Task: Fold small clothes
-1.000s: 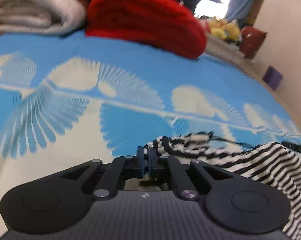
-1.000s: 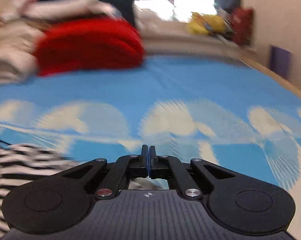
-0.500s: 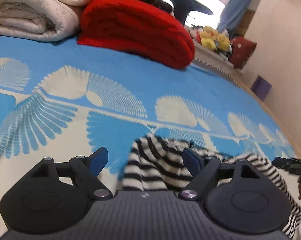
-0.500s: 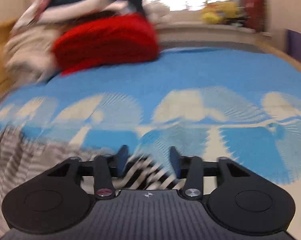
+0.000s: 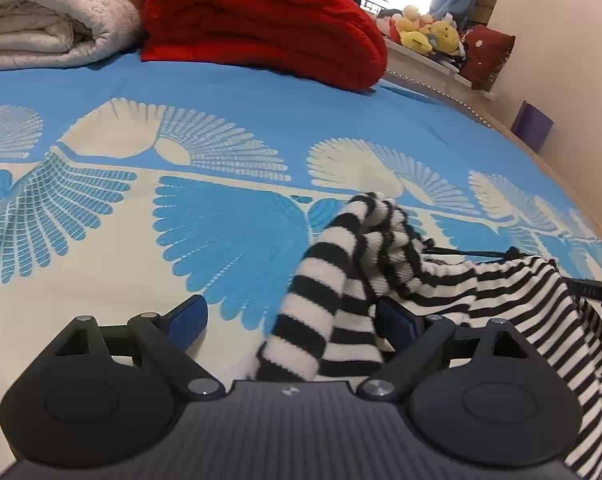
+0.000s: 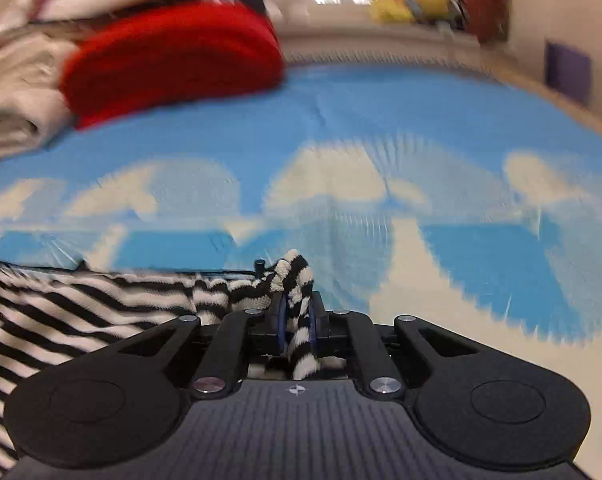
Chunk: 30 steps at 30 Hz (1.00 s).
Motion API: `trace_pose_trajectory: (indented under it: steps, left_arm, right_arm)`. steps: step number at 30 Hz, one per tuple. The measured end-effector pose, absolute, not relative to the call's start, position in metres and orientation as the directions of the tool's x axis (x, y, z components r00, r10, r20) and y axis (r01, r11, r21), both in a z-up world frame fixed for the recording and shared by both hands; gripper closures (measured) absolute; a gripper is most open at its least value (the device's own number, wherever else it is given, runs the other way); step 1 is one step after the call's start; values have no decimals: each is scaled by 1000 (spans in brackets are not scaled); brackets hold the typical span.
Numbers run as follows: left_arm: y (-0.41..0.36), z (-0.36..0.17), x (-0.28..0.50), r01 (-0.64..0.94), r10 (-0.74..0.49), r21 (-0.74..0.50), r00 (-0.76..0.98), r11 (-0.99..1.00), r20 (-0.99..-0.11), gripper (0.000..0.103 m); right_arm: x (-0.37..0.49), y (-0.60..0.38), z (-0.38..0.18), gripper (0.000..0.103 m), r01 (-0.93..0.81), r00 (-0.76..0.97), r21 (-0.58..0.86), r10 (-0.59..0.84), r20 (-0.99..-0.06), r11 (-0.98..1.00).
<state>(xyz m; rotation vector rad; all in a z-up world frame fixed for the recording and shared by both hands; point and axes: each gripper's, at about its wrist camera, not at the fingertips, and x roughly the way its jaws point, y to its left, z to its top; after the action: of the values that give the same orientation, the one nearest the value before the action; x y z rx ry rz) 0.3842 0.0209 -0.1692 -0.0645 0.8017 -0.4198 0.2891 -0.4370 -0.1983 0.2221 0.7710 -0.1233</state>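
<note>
Right gripper (image 6: 295, 316) jaws clamped on striped garment (image 6: 101, 300); left gripper (image 5: 297, 320) jaws wide, garment fold between, on bed (image 5: 261, 112)

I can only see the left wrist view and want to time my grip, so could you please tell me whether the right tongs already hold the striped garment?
Observer: Yes, the right tongs are shut on a bunched edge of the striped garment.
Operator: Thank you. Does the cloth reach past them?
Observer: A striped fold sticks up just beyond the fingertips.
Operator: And where does the rest lie from that side?
Observer: It spreads to the left of the right tongs, over the blue bedspread. That view is motion-blurred, so finer detail is unclear.
</note>
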Motion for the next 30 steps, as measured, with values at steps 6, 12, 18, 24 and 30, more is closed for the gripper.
trace_pose_trajectory:
  steps: [6, 12, 18, 24, 30]
  left_arm:
    - [34, -159, 387, 308, -397, -255, 633, 917, -665, 9]
    - [59, -123, 380, 267, -384, -276, 688, 923, -616, 9]
    - [78, -94, 349, 258, -311, -180, 691, 949, -652, 9]
    - [80, -75, 271, 205, -253, -157, 635, 966, -729, 9]
    - [72, -88, 151, 135, -126, -51, 635, 990, -762, 9]
  right_arm:
    - [285, -424, -195, 57, 211, 728, 90, -95, -679, 973]
    - [261, -437, -131, 40, 245, 797, 206, -76, -599, 947]
    - [207, -389, -81, 36, 194, 799, 253, -3, -601, 948]
    - [128, -333, -85, 31, 143, 766, 328, 105, -634, 934]
    - [56, -283, -118, 31, 187, 722, 266, 51, -690, 946]
